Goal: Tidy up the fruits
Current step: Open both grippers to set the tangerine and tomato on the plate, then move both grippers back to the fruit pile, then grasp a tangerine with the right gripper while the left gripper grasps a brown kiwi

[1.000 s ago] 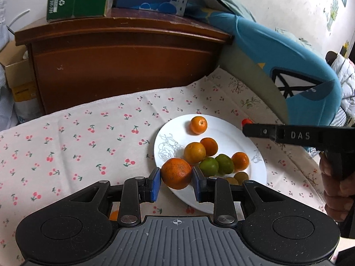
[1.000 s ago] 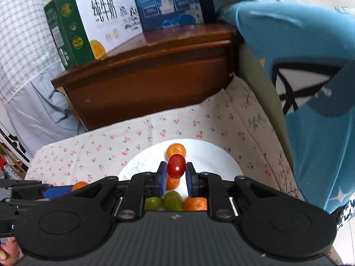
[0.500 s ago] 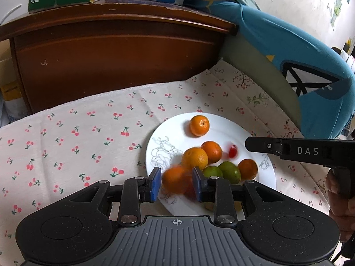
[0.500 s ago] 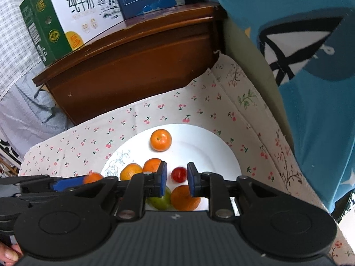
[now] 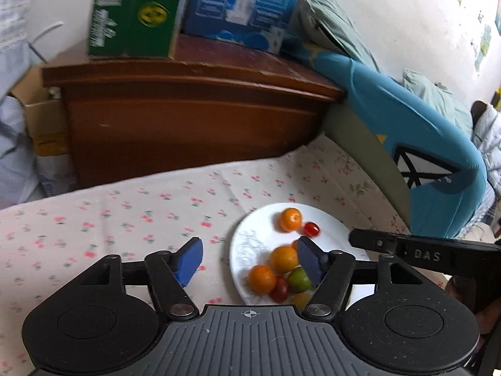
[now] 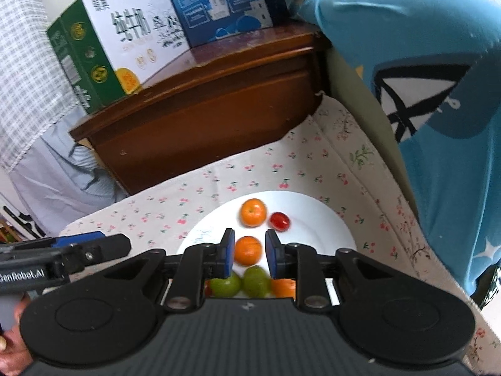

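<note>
At the far left of the left wrist view, the cherry-print cloth [image 5: 125, 213] is lying bare over the tabletop, with the wooden cabinet [image 5: 188, 119] standing behind it and a green carton [image 5: 134, 15] and a blue carton [image 5: 244, 0] sitting on top. The left tongs [image 5: 249, 263] are hanging above the cloth and the near left edge of the white plate [image 5: 247, 244]; their jaws are opening, already standing wide, and gripping nothing, with only cloth and plate showing in the gap between them. On the plate, a mandarin [image 5: 262, 279] is lying near the rim closest to the left tongs, just beside a dark red cherry tomato [image 5: 280, 288] and a green fruit [image 5: 299, 279]. Farther back, another mandarin [image 5: 290, 218] is sitting alone with a bright cherry tomato [image 5: 311, 229] just beside it on its right.

In the right wrist view, the right tongs [image 6: 249, 255] are hovering over the middle of the plate [image 6: 328, 228]; their jaws are opening, only a narrow gap so far, and holding nothing. An orange mandarin [image 6: 248, 250] is showing through that gap, lying on the plate below. Two green fruits [image 6: 241, 282] are lying nearer the camera. To the right, a blue cushion [image 6: 438, 94] is leaning over the tabletop edge.
</note>
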{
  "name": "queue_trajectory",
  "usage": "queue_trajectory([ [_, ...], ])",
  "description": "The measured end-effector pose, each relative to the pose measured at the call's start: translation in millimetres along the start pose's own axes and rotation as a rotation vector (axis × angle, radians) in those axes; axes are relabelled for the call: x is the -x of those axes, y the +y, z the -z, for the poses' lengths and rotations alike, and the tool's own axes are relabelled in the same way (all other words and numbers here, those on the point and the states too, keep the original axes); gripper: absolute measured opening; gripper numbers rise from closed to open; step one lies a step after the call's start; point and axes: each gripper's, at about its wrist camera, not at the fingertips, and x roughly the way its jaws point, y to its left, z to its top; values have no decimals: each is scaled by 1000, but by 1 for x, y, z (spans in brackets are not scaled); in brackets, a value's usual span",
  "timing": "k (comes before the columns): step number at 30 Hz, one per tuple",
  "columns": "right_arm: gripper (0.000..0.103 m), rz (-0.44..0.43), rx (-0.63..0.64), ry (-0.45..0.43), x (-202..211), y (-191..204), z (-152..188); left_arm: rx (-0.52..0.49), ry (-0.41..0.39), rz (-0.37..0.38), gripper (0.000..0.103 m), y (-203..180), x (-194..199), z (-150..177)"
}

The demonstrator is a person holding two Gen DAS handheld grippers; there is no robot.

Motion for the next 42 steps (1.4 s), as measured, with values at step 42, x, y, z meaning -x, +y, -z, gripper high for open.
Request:
queue_trajectory([
  [42, 32, -164, 265, 242, -16, 97, 106, 87, 131, -148, 69, 79, 62, 89],
])
